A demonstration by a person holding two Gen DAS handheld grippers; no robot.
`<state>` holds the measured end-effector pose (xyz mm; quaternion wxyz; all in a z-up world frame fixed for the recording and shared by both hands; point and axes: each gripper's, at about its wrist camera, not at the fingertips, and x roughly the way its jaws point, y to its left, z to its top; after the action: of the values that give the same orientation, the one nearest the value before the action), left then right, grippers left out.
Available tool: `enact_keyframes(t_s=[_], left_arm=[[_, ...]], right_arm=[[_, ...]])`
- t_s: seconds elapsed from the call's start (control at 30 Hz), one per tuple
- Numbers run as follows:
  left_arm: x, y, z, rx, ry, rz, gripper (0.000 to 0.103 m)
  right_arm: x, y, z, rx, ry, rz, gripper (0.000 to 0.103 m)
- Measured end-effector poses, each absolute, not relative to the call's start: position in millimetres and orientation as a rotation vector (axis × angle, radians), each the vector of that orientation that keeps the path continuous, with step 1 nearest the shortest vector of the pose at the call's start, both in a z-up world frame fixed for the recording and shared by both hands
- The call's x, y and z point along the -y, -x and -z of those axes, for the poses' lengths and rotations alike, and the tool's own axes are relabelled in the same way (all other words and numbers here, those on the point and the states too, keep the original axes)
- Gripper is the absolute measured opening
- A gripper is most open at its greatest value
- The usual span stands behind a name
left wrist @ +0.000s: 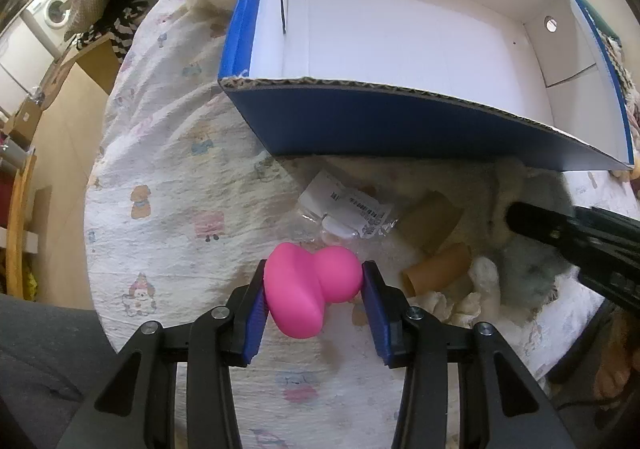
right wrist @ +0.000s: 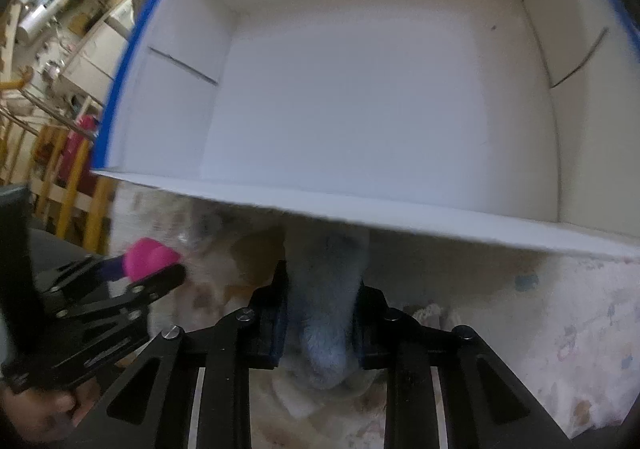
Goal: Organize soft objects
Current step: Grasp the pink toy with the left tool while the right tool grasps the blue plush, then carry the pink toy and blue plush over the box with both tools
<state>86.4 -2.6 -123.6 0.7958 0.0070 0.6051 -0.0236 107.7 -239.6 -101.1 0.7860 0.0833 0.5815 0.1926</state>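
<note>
My left gripper (left wrist: 314,277) is shut on a pink, rounded soft toy (left wrist: 300,289), held just above the printed cloth. The same toy (right wrist: 146,255) and the left gripper (right wrist: 160,265) show at the left edge of the right wrist view. My right gripper (right wrist: 322,281) is shut on a grey fluffy plush (right wrist: 328,321), its pads pressing both sides of it. In the left wrist view the right gripper (left wrist: 560,233) reaches in from the right over the grey plush (left wrist: 528,273). An open box (left wrist: 360,125), blue outside and white inside, stands just beyond both grippers with nothing in it; its near rim (right wrist: 360,209) is close.
Two cardboard tubes (left wrist: 432,221) (left wrist: 438,269), a clear plastic bag with labels (left wrist: 348,213) and cream fluffy pieces (left wrist: 484,281) lie on the printed cloth (left wrist: 168,189) in front of the box. The table's edge curves away at left; a washing machine (left wrist: 54,7) stands far off.
</note>
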Motion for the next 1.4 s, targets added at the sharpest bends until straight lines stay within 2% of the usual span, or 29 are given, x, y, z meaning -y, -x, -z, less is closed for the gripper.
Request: enact_keyframes(t_s=[0.8,1.4], left_arm=[[8,-55,85,-1.177,-0.057,0.027,0.04],[14,-70,-9,-0.926,-0.074,0.022,0.04]], right_arm=[[318,-36,9,-0.935,-0.388,-0.527,0.027],[319,-71,-46,-0.75,-0.418,-0.508,0.027]])
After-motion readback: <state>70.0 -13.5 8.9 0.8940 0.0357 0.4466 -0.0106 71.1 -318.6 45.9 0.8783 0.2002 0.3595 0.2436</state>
